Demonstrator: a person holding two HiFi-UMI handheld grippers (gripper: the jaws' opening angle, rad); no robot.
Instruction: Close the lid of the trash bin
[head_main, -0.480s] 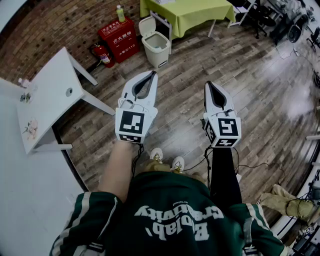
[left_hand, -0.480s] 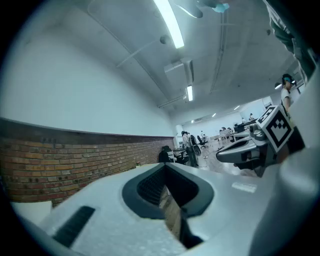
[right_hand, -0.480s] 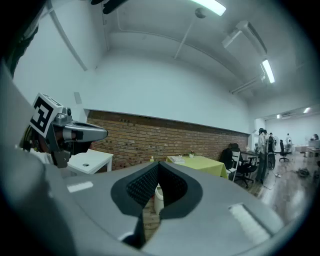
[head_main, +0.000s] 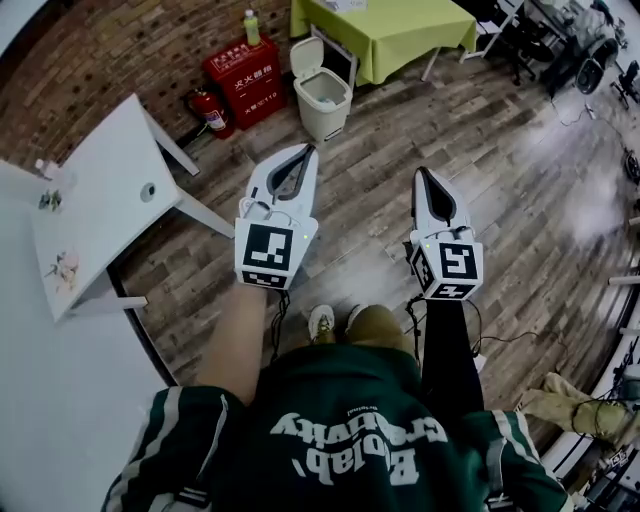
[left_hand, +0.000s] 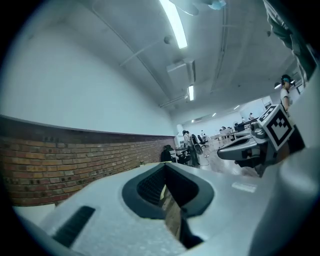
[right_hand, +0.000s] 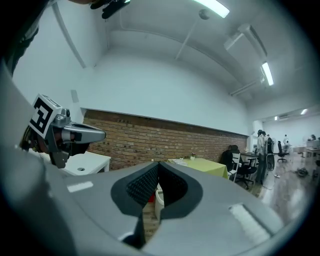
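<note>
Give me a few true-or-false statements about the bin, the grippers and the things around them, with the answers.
The bin has its lid up. True.
The left gripper touches the bin. False: it is well short of it.
A bottle stands on the red box. True.
The bin stands on the green table. False: it is on the floor beside it.
The right gripper holds the lid. False: its jaws are shut on nothing.

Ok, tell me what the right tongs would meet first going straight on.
The way looks free nearby. Farther on, the trash bin shows right between the right tongs, so probably that; depth is unclear, and they may pass above it.
</note>
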